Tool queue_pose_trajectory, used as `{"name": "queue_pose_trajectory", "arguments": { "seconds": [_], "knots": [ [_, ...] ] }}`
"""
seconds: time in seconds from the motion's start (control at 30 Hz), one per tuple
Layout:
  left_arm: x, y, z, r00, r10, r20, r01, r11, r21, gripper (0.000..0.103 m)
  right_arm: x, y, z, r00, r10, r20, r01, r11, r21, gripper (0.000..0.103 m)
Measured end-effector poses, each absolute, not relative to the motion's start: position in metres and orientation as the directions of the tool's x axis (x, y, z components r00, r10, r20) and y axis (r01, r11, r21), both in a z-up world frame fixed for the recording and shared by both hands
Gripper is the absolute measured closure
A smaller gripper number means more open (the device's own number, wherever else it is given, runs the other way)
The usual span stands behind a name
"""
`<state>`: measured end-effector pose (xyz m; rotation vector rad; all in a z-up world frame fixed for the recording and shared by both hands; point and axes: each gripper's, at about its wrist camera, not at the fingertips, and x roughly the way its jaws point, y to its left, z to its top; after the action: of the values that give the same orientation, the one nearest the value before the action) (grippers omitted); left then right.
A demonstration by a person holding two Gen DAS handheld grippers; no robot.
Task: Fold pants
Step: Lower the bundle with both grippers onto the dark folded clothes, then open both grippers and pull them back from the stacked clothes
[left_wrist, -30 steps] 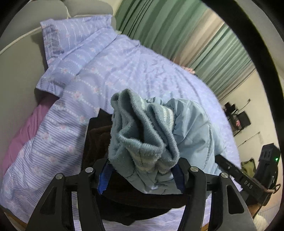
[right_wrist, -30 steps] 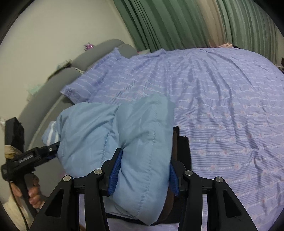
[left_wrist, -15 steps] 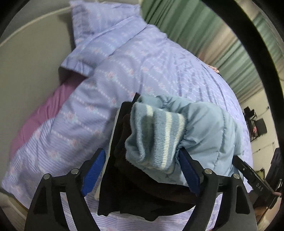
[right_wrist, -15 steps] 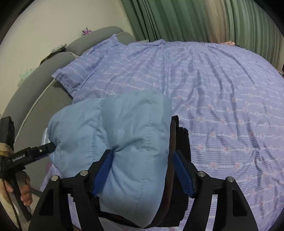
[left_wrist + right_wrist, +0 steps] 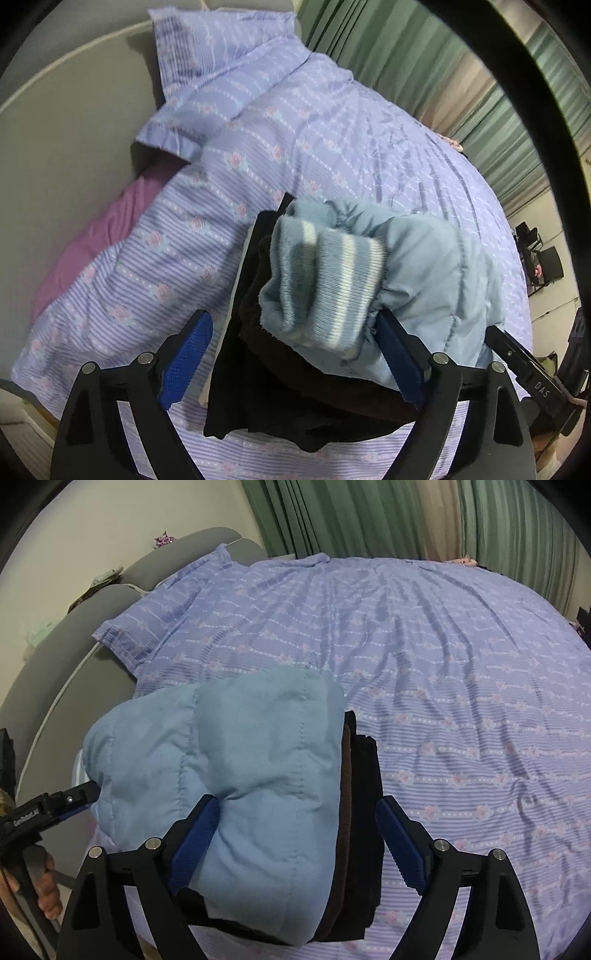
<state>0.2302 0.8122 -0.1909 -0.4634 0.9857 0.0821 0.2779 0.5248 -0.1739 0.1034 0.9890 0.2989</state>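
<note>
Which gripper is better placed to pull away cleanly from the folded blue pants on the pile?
Probably the left gripper: its jaws are opening and one pad is already off the blue pants. The right gripper's opening jaws still touch them.

Both tools, left (image 5: pixel 291 350) and right (image 5: pixel 299 834), are opening, releasing the folded pants (image 5: pixel 258 775).

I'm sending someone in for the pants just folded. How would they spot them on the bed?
Start at the big bed with the lilac flowered cover and go to its near edge below the pillow. A small stack of folded clothes lies there; the pants are the puffy, quilted light-blue bundle on top. The dark clothes under them are black and brown, and the pants alone show a striped knit cuff.
</note>
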Motion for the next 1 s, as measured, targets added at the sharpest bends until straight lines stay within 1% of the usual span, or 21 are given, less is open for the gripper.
{"name": "queue_pose_trajectory", "arguments": {
  "seconds": [0.2,0.4,0.57,0.6,0.63,0.7,0.8,1.0],
  "knots": [
    [0.212,0.804,-0.166,0.604,-0.131,-0.787,-0.235,0.913,-0.332,0.014,0.266,0.525,-0.162,0.524,0.310,-0.793,-0.223,0.949,0.223,0.017],
    [0.198,0.787,-0.142,0.644,-0.098,-0.759,-0.177,0.946,-0.272,0.014,0.252,0.525,-0.150,0.534,0.321,-0.782,-0.256,0.943,0.213,0.017],
    [0.175,0.762,-0.107,0.712,-0.084,-0.697,-0.131,0.960,-0.250,0.013,0.220,0.506,-0.113,0.609,0.323,-0.724,-0.274,0.943,0.191,0.017],
    [0.170,0.756,-0.100,0.725,-0.082,-0.684,-0.129,0.960,-0.250,0.011,0.214,0.501,-0.106,0.625,0.319,-0.713,-0.269,0.945,0.187,0.016],
    [0.165,0.749,-0.093,0.733,-0.073,-0.676,-0.131,0.960,-0.246,0.008,0.205,0.493,-0.097,0.644,0.308,-0.700,-0.258,0.949,0.181,0.014],
    [0.155,0.734,-0.078,0.745,-0.057,-0.665,-0.134,0.963,-0.234,0.006,0.190,0.478,-0.080,0.677,0.284,-0.679,-0.234,0.958,0.167,0.002],
    [0.142,0.712,-0.064,0.756,-0.041,-0.654,-0.136,0.966,-0.218,0.000,0.169,0.452,-0.058,0.713,0.237,-0.660,-0.182,0.972,0.152,0.001],
    [0.114,0.643,-0.037,0.776,-0.003,-0.631,-0.095,0.988,-0.122,0.000,0.127,0.391,-0.026,0.756,0.182,-0.629,-0.115,0.983,0.146,0.001]
  ]
}}
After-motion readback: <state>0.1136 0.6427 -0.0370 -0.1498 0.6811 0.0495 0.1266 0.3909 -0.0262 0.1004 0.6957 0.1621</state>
